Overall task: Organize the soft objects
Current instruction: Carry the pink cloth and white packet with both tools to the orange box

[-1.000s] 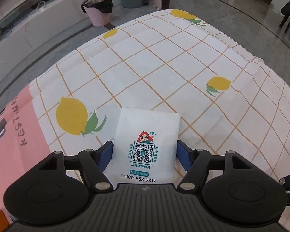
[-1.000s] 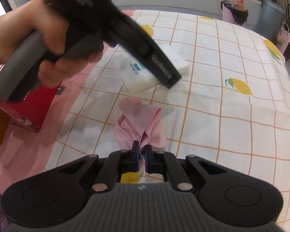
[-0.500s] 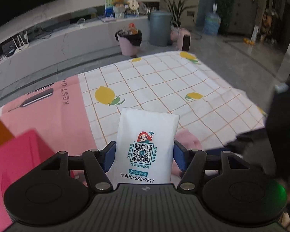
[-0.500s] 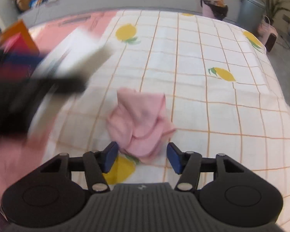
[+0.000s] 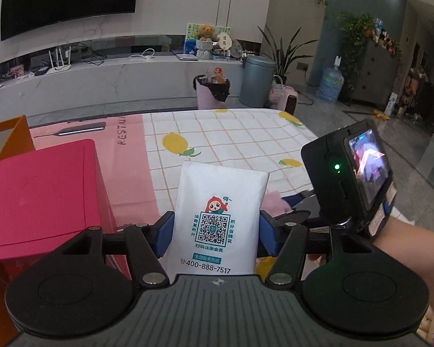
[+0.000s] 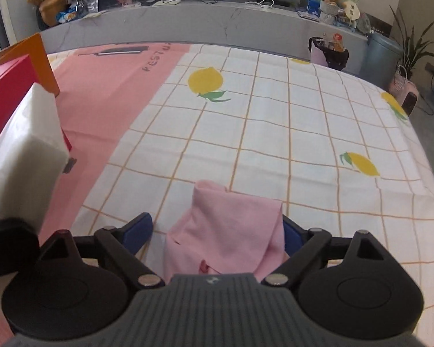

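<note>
Each view comes from a fisheye camera mounted just behind a gripper, looking forward along its two fingers.

The left wrist view faces across the desk (image 5: 231, 133) toward the far wall, at a shallow downward angle; the red box (image 5: 40, 193) sits close at the left.

The right wrist view tilts more steeply down, close above the tablecloth (image 6: 275, 133).

Both views share the lemon-print cloth, the red box (image 6: 3, 92), the pink bin (image 5: 212, 94) (image 6: 328, 53) and the long counter (image 5: 101, 78) (image 6: 217, 20).

Even indoor light, sharp pics, fisheye warp at edges.
</note>
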